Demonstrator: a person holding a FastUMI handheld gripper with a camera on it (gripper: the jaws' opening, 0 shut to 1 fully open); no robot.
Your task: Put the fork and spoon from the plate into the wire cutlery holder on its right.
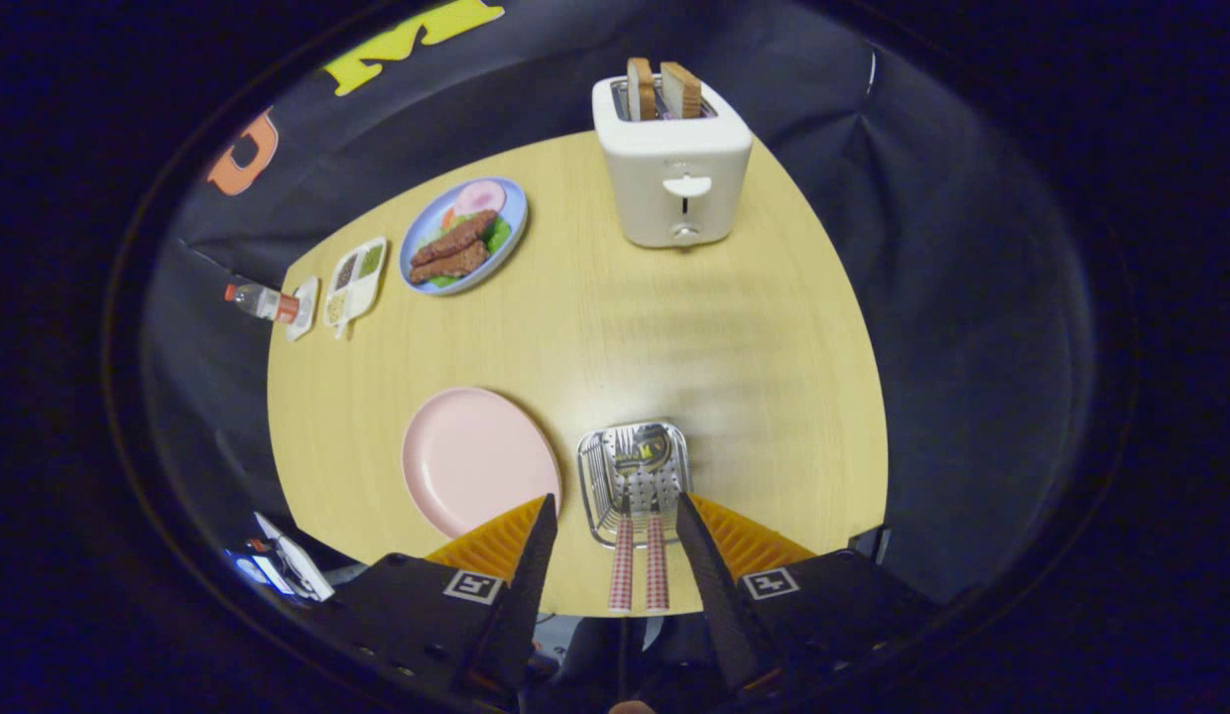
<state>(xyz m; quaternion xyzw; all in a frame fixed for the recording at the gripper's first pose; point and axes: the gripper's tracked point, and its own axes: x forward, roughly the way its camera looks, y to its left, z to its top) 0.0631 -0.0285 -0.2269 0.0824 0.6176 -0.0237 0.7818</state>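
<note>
Gripper (615, 516) spread wide, fingers parted and gripping nothing, hovering above the near edge of a round, pale wood-grain table (754, 347). Between the fingers: fork (623, 535) and spoon (657, 535), steel heads down inside the shiny wire cutlery holder (635, 481), checkered handles side by side, leaning back out over its rim. Just left of the holder, smooth pink plate (476, 458), bare. Far beyond, boxy cream toaster (673, 164) with two bread slices poking up. Off to the left, blue plate (464, 236) of meat and greens, white divided dish (354, 281), small bottle (261, 300) lying down.
</note>
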